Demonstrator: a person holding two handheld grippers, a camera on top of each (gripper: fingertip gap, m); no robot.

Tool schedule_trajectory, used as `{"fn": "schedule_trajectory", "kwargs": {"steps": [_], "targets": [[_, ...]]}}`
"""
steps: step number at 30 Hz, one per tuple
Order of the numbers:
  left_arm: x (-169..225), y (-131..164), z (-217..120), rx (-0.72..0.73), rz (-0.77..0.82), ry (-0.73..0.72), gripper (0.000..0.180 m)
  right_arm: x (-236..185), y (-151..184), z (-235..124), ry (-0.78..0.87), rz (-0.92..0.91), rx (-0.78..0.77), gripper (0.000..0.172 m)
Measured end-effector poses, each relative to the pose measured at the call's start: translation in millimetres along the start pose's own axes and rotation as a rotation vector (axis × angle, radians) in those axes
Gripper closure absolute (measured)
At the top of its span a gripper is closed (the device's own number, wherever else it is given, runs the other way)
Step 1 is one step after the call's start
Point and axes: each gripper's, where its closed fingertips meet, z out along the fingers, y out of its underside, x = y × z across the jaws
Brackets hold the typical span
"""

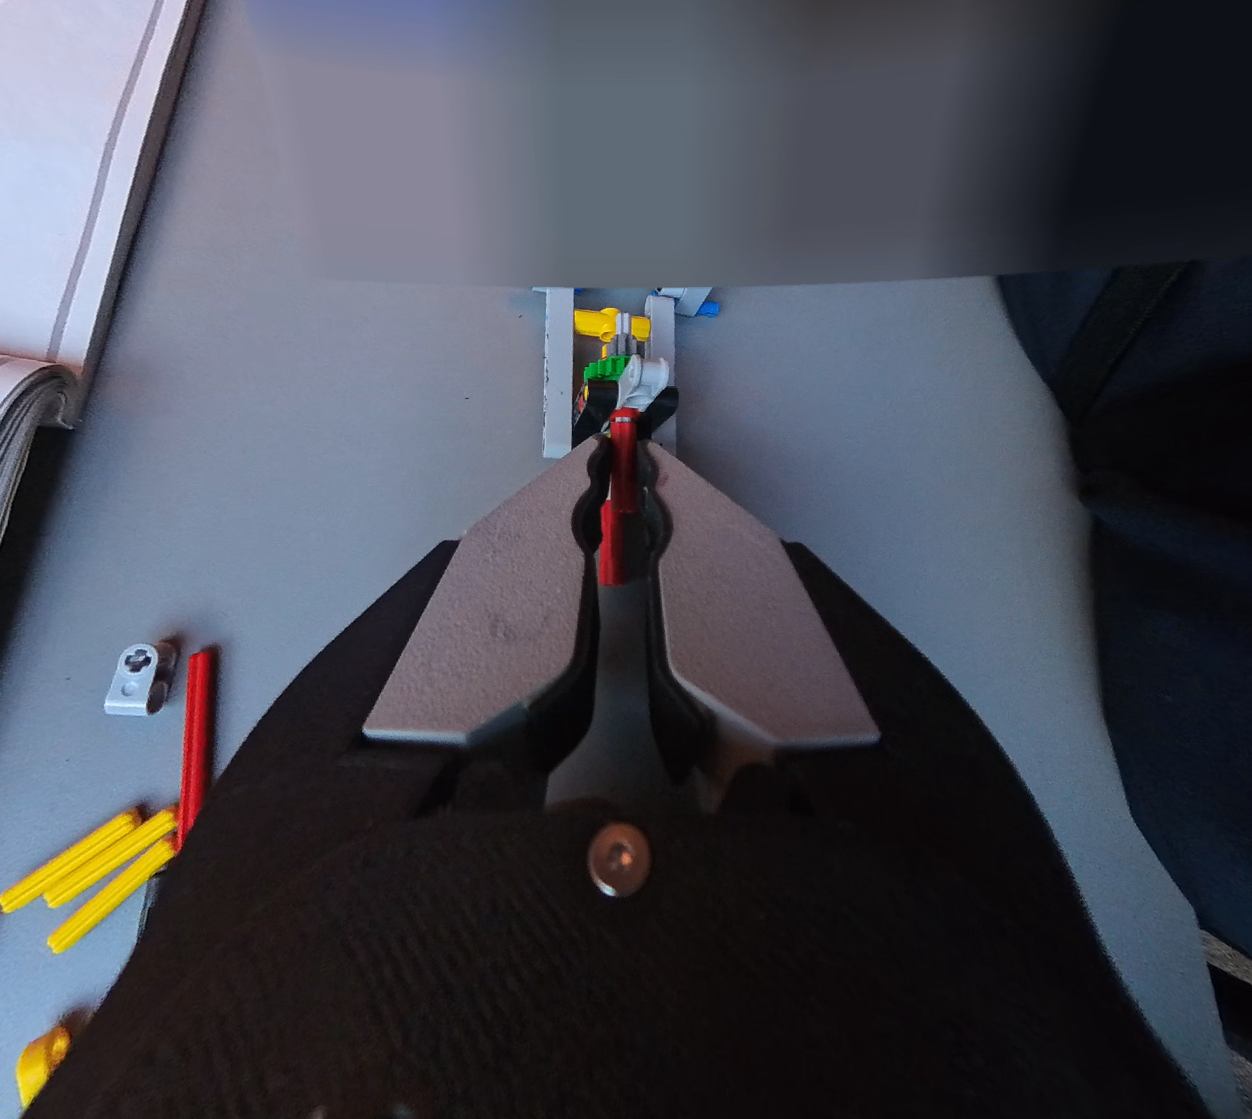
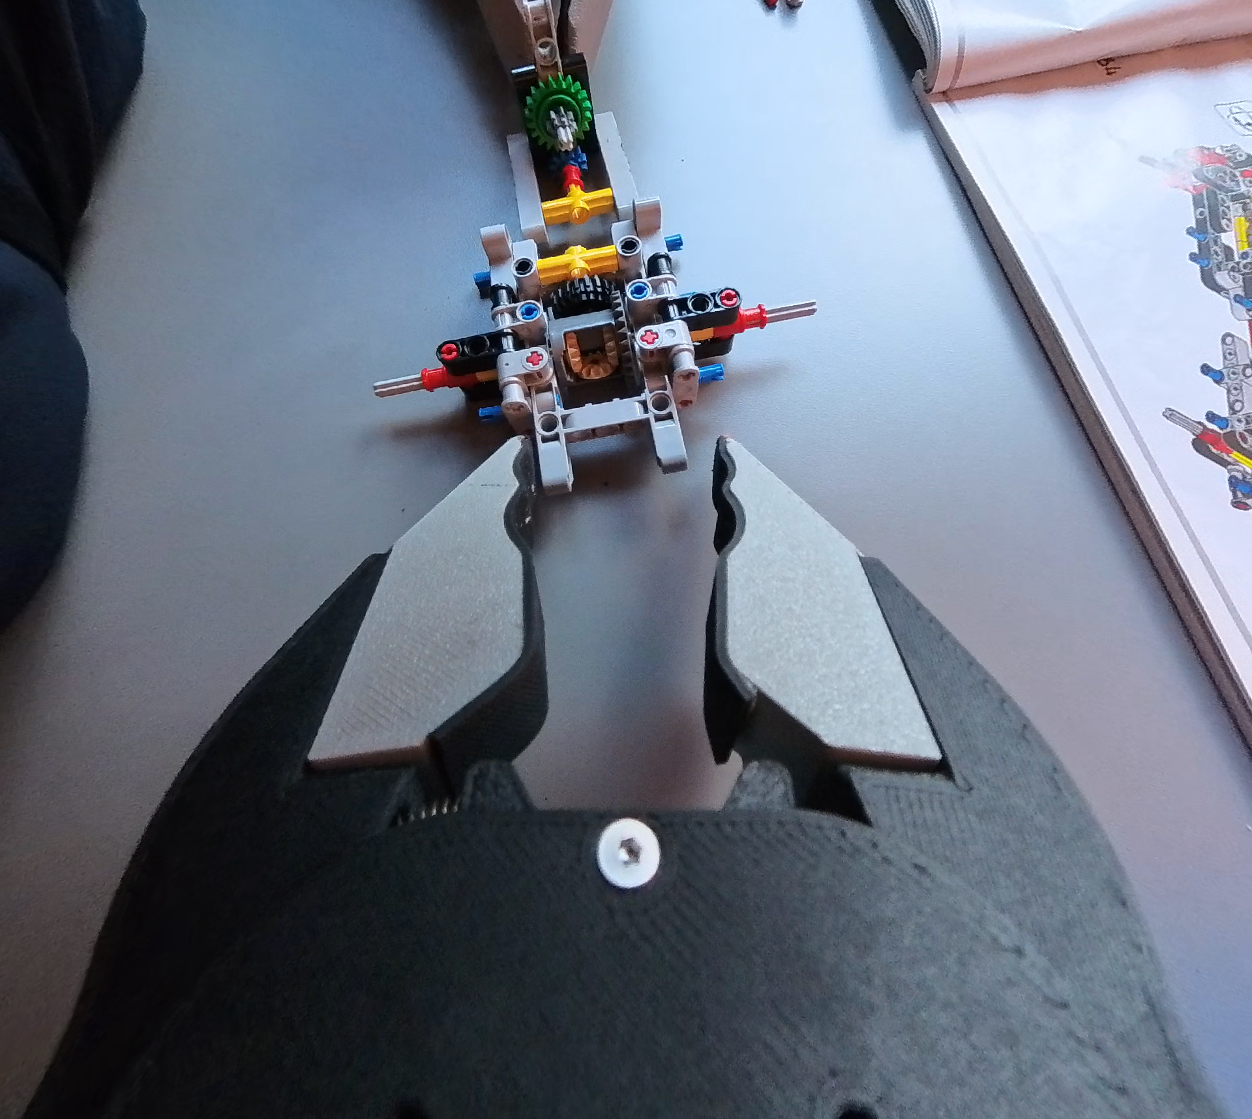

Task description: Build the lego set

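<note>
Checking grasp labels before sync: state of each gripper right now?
Left gripper: closed on a red axle piece that joins the brick assembly.
Right gripper: open, holding nothing; fingertips flank the assembly's near grey legs.

The open instruction booklet at about 2 o'clock carries a small printed page number near its fold and coloured assembly drawings; no other writing, label or brand can be made out.

Both tools: black printed bodies w/ flat grey fingers (wavy inner edges), one silver screw each.
</note>
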Motion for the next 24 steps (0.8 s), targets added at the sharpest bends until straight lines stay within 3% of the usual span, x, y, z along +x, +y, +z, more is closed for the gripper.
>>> {"fn": "schedule_trajectory", "kwargs": {"steps": [15,20,24], "targets": [[-1.4,0.3,-0.2,0.0,-0.019,0.002,0.178,-0.9,2.0,1.2,0.0,-0.005,-0.015,0.122],[-13.2,-3.8,-9.8,0.086,-0.321,0.1,0.178,-0.5,3.0,2.3,0.007,-0.01,-0.025,0.122],[-16.8,-5.2,-12.5,0.117,-0.412,0.133,0.178,-0.1,2.8,3.4,0.017,-0.016,-0.029,0.122]]}}
